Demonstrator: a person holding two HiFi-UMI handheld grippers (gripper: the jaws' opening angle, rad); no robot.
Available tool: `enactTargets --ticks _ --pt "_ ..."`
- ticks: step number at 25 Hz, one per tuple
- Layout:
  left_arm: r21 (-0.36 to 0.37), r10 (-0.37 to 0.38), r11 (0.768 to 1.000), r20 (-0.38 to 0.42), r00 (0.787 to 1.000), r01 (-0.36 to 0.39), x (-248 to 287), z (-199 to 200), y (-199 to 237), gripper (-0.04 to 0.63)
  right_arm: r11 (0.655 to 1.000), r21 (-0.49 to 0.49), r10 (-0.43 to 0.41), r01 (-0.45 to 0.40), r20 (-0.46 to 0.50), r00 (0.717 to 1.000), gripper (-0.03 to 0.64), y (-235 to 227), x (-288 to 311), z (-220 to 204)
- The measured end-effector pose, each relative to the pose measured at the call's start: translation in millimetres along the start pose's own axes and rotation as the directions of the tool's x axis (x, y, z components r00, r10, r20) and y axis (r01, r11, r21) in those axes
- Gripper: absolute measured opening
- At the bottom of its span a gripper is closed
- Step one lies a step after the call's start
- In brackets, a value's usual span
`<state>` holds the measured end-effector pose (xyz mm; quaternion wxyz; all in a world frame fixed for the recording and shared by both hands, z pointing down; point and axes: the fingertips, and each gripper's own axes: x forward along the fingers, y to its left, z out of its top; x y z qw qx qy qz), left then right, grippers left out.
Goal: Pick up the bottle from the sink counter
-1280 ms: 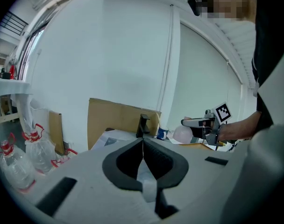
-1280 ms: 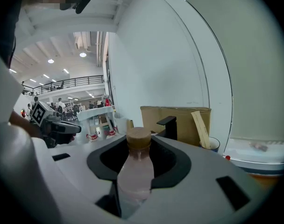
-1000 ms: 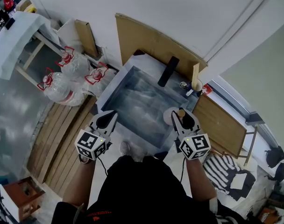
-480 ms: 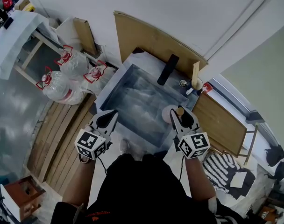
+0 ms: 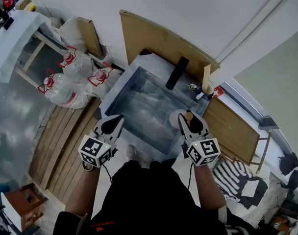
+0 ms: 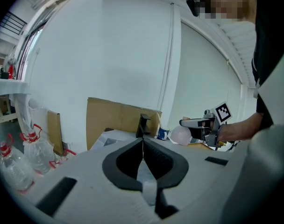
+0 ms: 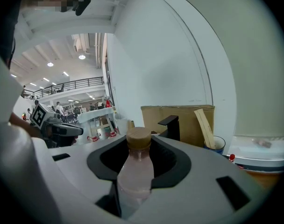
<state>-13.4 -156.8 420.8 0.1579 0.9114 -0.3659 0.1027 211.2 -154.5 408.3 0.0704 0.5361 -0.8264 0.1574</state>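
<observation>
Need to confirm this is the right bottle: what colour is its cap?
Tan cap on the pale pink bottle; clearest in the right gripper view.

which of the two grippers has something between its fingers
The right gripper: a pale pink bottle with a tan cap sits clamped between its fingers. On the left gripper the fingers are shut together on nothing.

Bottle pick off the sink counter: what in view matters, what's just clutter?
In play:
- bottle, clamped in the right hand-held gripper
- sink counter

Lying about:
- left hand-held gripper, shut and empty
- faucet
- water jugs
- cardboard sheet
- cup of sticks
</observation>
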Motion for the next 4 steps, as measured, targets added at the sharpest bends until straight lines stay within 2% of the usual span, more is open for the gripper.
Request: enactTargets --ticks 4 --pt "0.002 -0.002 1.000 0.000 1.000 0.002 2.8 0.2 -0.2 0.021 1.000 0.003 -0.002 0.002 -0.002 1.000 0.141 -2.2 1.6 -1.2"
